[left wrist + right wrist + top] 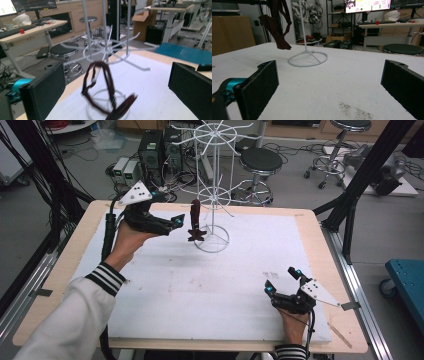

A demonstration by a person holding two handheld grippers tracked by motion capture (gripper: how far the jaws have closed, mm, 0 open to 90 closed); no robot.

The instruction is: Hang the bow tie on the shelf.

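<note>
A white wire rack (215, 195) with radial hooks stands at the back middle of the white mat; its ring base (308, 59) rests on the mat. A dark red loop of fabric with a bow end (195, 222) hangs from a lower hook (105, 92) (277, 27). My left gripper (175, 219) is held up just left of the hanging loop, jaws open and empty; in the left gripper view the loop swings between and beyond the jaws. My right gripper (281, 280) rests low on the mat at the front right, open and empty.
The white mat (215, 285) covers most of a wooden table (80, 235). Black frame posts (365, 175) stand at the table's sides. Stools (260, 162), computers and cables sit on the floor beyond the far edge. A blue cart (407, 280) is at the right.
</note>
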